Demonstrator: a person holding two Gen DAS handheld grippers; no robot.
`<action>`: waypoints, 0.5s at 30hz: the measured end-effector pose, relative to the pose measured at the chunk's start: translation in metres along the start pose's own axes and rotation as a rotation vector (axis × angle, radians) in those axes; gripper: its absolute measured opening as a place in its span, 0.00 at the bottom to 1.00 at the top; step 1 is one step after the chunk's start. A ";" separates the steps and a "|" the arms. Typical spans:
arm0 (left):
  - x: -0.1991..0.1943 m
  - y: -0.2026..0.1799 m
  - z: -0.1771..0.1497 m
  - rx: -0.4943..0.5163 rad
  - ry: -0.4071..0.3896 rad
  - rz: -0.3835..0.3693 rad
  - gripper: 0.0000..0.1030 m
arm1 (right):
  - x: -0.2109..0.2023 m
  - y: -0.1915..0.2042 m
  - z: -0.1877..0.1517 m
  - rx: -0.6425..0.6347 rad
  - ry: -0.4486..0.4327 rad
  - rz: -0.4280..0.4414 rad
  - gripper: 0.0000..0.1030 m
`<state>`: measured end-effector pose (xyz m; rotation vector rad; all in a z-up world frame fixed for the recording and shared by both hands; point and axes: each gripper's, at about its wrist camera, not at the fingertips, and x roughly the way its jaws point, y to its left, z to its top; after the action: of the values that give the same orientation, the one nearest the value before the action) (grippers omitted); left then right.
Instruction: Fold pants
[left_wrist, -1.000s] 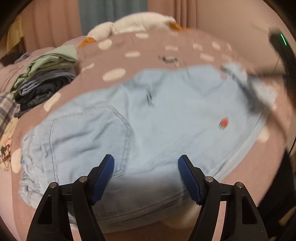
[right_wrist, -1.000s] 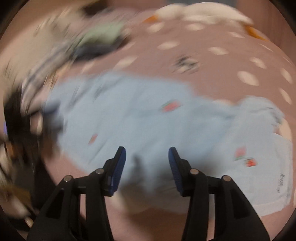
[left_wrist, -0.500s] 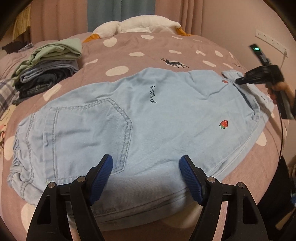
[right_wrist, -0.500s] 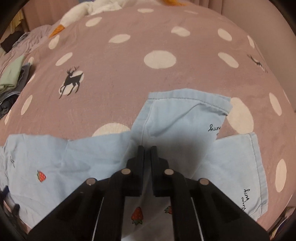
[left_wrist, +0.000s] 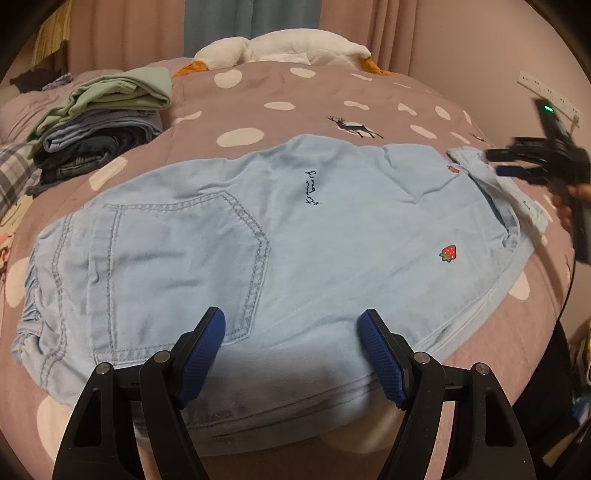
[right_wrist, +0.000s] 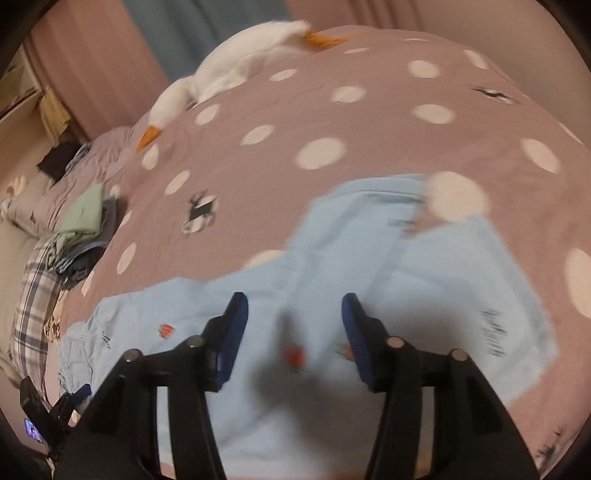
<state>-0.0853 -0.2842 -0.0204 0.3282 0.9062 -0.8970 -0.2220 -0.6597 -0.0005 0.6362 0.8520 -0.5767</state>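
While the fold waits: light-blue denim pants lie flat on the bed, directly ahead of both grippers.
Progress: legs laid together lengthwise; crosswise folds remain, I judge.
Left gripper: wide, empty, above the near edge beside the back pocket.
Right gripper: opening, nothing pinched, over the cuffs.
Fabric: soft, thin, stitched seams, small strawberry embroidery.
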 end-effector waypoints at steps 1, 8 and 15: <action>0.000 0.000 0.000 0.001 0.000 -0.001 0.73 | 0.015 0.013 0.001 -0.043 0.032 -0.058 0.48; 0.000 0.000 -0.003 0.000 -0.009 -0.003 0.74 | 0.038 0.016 -0.001 -0.140 0.062 -0.274 0.04; 0.001 0.000 -0.001 0.008 -0.001 -0.003 0.75 | -0.064 -0.070 -0.048 0.236 -0.156 -0.076 0.06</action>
<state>-0.0860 -0.2843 -0.0217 0.3332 0.9029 -0.9037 -0.3279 -0.6595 0.0089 0.7650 0.6690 -0.7931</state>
